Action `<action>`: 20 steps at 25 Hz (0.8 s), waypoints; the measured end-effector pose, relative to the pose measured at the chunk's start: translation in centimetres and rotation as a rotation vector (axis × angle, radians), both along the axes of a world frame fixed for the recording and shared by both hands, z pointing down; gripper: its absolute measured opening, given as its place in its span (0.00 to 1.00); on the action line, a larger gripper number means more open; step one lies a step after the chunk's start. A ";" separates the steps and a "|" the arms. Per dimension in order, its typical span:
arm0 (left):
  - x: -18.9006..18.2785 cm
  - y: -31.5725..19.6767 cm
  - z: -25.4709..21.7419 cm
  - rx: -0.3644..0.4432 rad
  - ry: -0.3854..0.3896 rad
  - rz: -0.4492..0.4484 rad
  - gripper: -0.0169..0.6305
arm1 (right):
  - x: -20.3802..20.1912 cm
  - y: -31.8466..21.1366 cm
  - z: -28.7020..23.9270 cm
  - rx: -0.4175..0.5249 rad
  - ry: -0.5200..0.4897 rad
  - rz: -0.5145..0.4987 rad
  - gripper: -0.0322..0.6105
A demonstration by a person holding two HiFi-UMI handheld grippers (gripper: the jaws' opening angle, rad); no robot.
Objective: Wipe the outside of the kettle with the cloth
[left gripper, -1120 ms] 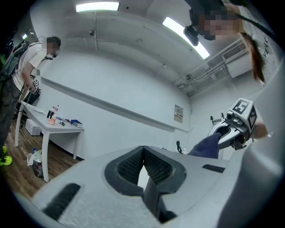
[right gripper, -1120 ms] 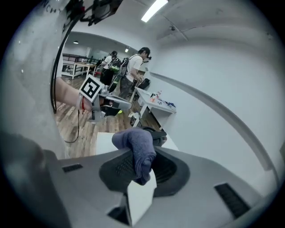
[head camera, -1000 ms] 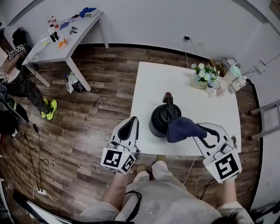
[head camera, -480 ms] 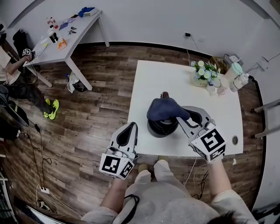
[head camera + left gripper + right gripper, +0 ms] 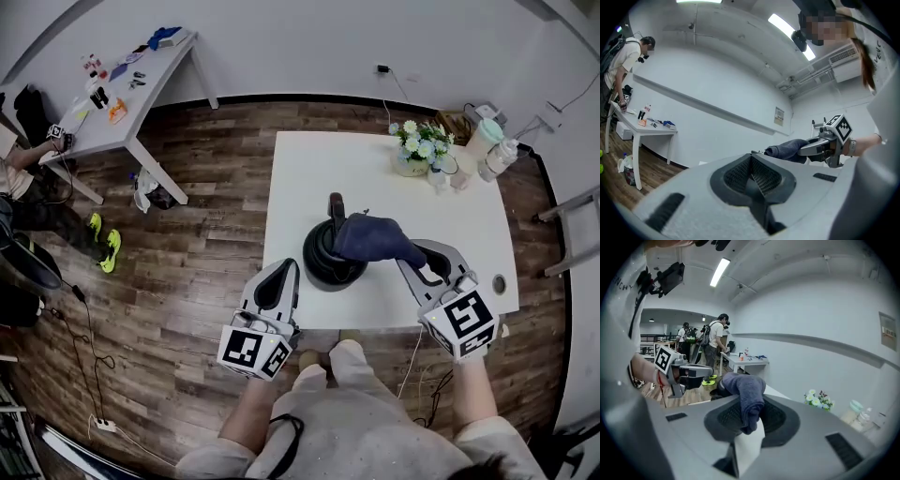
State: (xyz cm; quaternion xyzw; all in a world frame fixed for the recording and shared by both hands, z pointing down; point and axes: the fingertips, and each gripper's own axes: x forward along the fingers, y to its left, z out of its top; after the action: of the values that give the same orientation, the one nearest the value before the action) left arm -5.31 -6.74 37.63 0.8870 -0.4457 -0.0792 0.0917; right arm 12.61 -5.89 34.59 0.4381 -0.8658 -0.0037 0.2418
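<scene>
R gripper (image 5: 419,261): jaws clamped on one end of the dark blue cloth (image 5: 368,238); in its own view we see the fabric pinched between the pads w/ a tail hanging down
Cloth: bunched, reaching from the jaws left onto the kettle's right shoulder, just beside the upright handle; looks to be touching, tho we can't see the contact itself
Kettle (image 5: 322,263): black, upright on the white table (image 5: 309,169), near the table's front edge and nearer its left edge than its right
L gripper (image 5: 278,278): jaws together, nothing in them, held off the table just past the front-left corner; not steadying the kettle
What changed: 1 s ago the cloth was on the kettle's front-right side, half a sec ago over the top, now on the right side by the handle; L gripper has stayed idle throughout
Meaning: we judge wiping is mid-stroke, sweeping round the body; top and right side covered, left and far sides prob. still to do
Risk: kettle unsupported, so a hard push could slide it
Far right corner: flowers (image 5: 415,147) and bottles (image 5: 494,153), well apart from the work
</scene>
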 end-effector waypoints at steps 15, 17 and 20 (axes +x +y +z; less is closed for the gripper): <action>2.0 4.0 1.7 -0.020 0.002 0.156 0.04 | -0.2 10.6 2.1 -0.106 -0.067 0.112 0.15; 2.3 5.0 2.1 -0.025 -0.003 0.172 0.04 | -1.0 11.6 3.1 -0.136 -0.105 0.113 0.15; 2.5 6.0 2.3 -0.029 -0.007 0.186 0.04 | -2.2 12.6 4.6 -0.190 -0.121 0.101 0.15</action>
State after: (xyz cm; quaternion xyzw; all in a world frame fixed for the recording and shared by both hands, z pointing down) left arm -2.80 -0.74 39.90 0.9234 -0.3627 -0.0607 0.1097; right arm 10.44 6.72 39.17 0.4558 -0.8520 0.1170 0.2296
